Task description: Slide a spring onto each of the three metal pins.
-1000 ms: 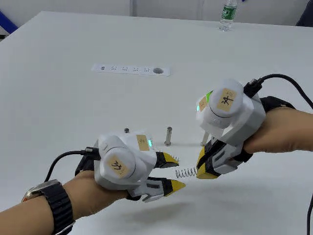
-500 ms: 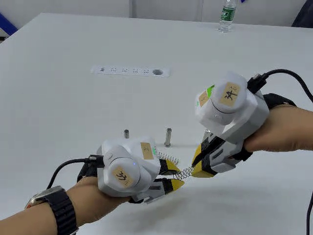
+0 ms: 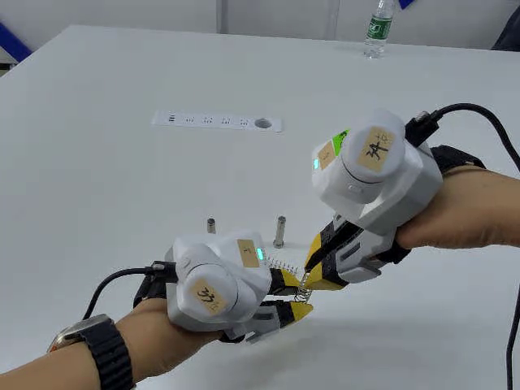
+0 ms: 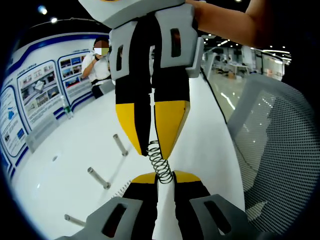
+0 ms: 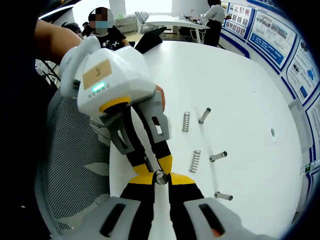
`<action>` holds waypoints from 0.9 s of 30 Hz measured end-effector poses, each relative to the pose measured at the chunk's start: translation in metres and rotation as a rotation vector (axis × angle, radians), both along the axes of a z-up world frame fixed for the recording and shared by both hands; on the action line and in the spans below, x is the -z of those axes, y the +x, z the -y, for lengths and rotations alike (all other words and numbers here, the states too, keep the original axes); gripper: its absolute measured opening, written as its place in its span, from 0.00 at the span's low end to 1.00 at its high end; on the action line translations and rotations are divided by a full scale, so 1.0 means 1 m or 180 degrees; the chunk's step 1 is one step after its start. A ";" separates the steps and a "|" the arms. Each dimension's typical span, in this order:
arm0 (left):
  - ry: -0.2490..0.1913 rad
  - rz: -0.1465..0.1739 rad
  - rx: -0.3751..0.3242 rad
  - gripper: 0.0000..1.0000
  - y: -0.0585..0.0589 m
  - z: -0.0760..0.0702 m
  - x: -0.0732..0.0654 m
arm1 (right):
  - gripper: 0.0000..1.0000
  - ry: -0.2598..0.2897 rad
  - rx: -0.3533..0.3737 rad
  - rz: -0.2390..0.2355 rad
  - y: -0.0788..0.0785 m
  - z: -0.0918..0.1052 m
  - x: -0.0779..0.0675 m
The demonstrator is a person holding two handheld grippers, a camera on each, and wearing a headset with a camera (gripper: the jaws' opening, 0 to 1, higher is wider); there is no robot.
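Note:
A short steel spring (image 3: 305,286) hangs above the table between both grippers. My right gripper (image 3: 312,275) is shut on its upper end, and my left gripper (image 3: 299,296) is shut on its lower end. In the left gripper view the spring (image 4: 160,162) runs from my left gripper (image 4: 158,178) up into the right gripper (image 4: 152,149). The right gripper (image 5: 160,178) sees the spring (image 5: 160,176) end-on. Two pins (image 3: 211,225) (image 3: 281,230) stand upright just beyond. Three pins (image 5: 204,115) (image 5: 218,156) (image 5: 223,196) and two loose springs (image 5: 186,121) (image 5: 195,161) are on the table.
A white power strip (image 3: 218,120) lies farther back on the white table (image 3: 97,162), and a water bottle (image 3: 379,24) stands at the far edge. A mesh chair (image 4: 270,150) sits beside the table's near edge. People stand in the background.
The two grippers have come together. My left gripper, open a second ago, has shut on the free end of the spring that the right gripper holds.

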State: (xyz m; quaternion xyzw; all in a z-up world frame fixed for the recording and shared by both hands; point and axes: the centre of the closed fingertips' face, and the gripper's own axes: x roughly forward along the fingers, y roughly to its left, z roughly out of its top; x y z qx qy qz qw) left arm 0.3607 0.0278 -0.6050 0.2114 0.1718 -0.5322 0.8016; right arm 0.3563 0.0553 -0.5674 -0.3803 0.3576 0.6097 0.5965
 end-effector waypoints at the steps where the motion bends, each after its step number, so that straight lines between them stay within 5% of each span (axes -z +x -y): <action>1: -0.0001 0.0004 0.0002 0.11 0.000 0.000 0.000 | 0.11 -0.0002 -0.0003 0.0005 0.000 0.000 0.000; 16: -0.0036 0.0035 -0.0006 0.13 0.004 0.004 -0.005 | 0.11 -0.0025 0.0009 0.0068 0.005 0.004 -0.003; 27: -0.0134 -0.0019 -0.0105 0.27 0.004 -0.007 -0.013 | 0.11 -0.0049 0.0053 0.0115 0.014 0.012 -0.008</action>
